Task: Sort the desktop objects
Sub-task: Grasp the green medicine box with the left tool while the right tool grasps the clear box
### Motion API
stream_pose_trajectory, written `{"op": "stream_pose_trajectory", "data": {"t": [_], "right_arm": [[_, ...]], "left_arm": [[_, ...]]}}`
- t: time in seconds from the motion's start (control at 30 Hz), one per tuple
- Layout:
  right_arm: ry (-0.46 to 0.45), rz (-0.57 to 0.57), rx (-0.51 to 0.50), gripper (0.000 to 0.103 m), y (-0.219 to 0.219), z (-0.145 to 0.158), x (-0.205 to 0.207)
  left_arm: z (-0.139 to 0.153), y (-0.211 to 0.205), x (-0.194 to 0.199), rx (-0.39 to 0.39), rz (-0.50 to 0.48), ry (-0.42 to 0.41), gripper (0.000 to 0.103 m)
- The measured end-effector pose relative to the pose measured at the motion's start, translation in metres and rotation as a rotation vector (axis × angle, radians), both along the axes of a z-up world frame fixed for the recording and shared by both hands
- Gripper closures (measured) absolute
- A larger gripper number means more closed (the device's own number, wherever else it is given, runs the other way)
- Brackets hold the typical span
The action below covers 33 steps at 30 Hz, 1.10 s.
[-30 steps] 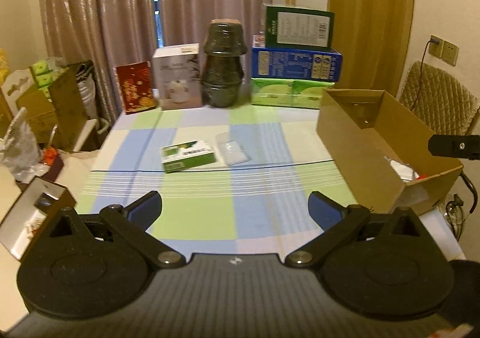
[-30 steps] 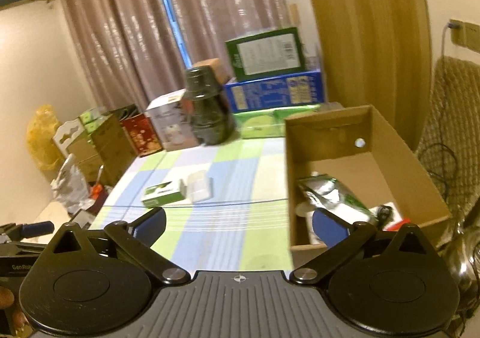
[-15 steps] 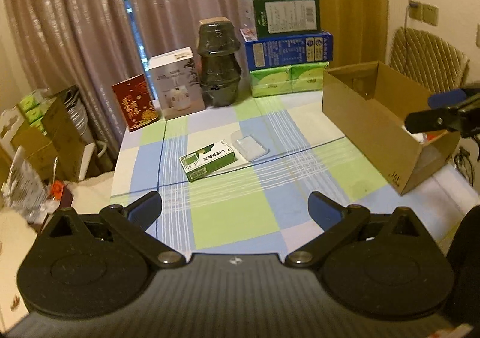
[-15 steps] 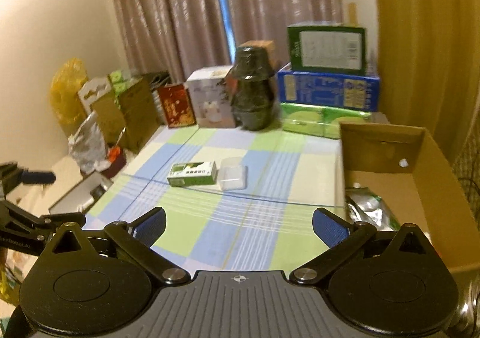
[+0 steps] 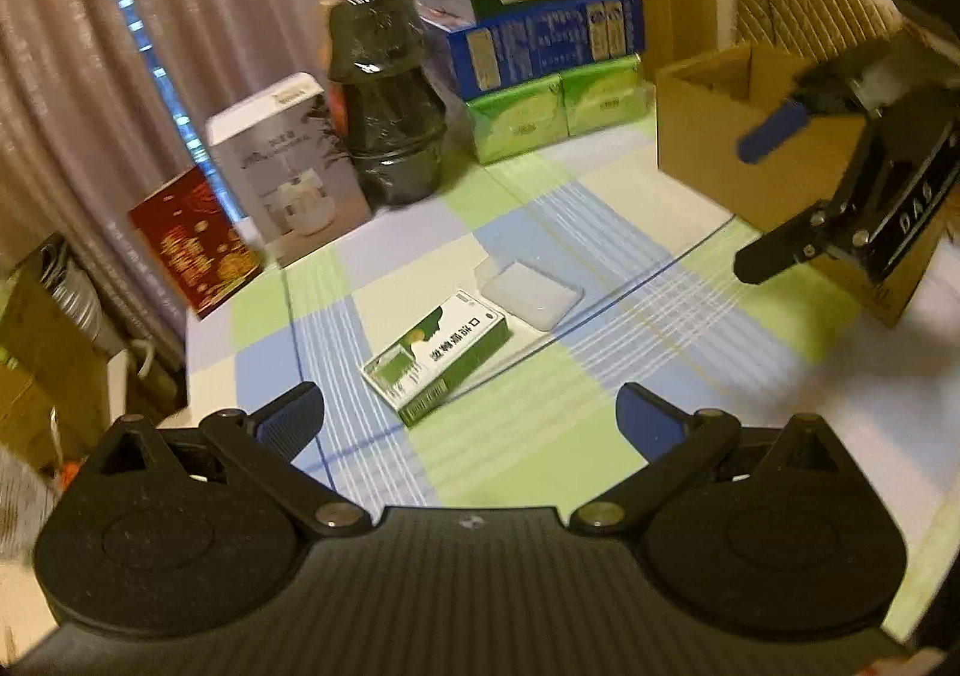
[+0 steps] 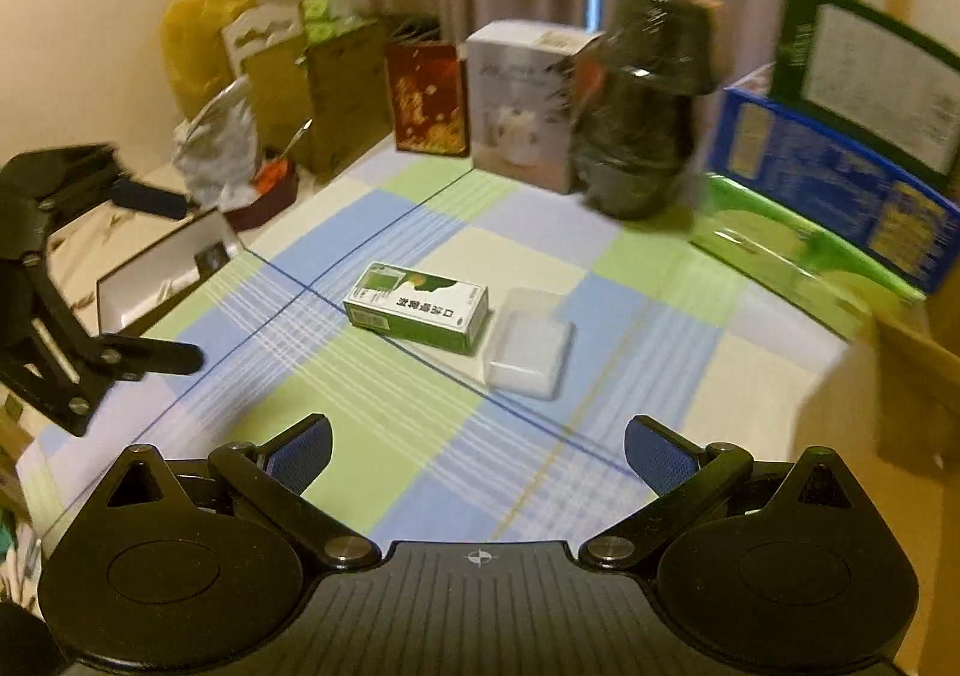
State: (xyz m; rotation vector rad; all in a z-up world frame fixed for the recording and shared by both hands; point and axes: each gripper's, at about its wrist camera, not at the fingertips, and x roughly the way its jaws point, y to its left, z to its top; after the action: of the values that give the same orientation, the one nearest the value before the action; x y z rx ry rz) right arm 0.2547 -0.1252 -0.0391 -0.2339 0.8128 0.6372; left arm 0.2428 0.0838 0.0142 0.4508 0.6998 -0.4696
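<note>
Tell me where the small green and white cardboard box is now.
The small green and white cardboard box lies flat mid-table on the checked cloth, ahead of both grippers, touching or nearly touching the clear plastic tray.

Green-and-white box (image 5: 438, 355); tablecloth (image 5: 540, 454) checked green, blue, perhaps cream.

Open checked cloth (image 6: 384, 436) all around green box (image 6: 417, 307) and clear case (image 6: 528, 349), the two just beside each other; nothing over them. Back edge walled by red box (image 5: 195, 241), white box (image 5: 288, 165), dark pots (image 5: 390, 99), stacked cartons (image 5: 540, 33). Cardboard box (image 5: 702, 135) closing the right side
</note>
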Motion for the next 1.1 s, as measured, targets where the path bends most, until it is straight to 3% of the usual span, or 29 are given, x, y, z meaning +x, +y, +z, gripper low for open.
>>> {"op": "stream_pose_trajectory", "data": {"t": [0.13, 0.33, 0.47, 0.8, 1.1], "right_arm": [[0.032, 0.048, -0.035, 0.002, 0.015, -0.019, 0.033], [0.088, 0.032, -0.07, 0.003, 0.026, -0.054, 0.082], [0.101, 0.035, -0.091, 0.008, 0.033, -0.068, 0.106], [0.146, 0.062, -0.152, 0.02, 0.067, -0.11, 0.142], [0.161, 0.049, -0.173, 0.044, 0.077, -0.124, 0.157]], "left_arm": [[-0.025, -0.006, 0.039, 0.069, -0.107, 0.011, 0.001], [-0.06, -0.007, 0.092, 0.077, -0.201, 0.054, 0.001], [-0.082, -0.009, 0.115, 0.133, -0.247, 0.079, 0.003], [-0.117, -0.001, 0.158, 0.131, -0.244, 0.129, 0.017], [-0.127, -0.005, 0.171, 0.124, -0.266, 0.176, 0.025]]}}
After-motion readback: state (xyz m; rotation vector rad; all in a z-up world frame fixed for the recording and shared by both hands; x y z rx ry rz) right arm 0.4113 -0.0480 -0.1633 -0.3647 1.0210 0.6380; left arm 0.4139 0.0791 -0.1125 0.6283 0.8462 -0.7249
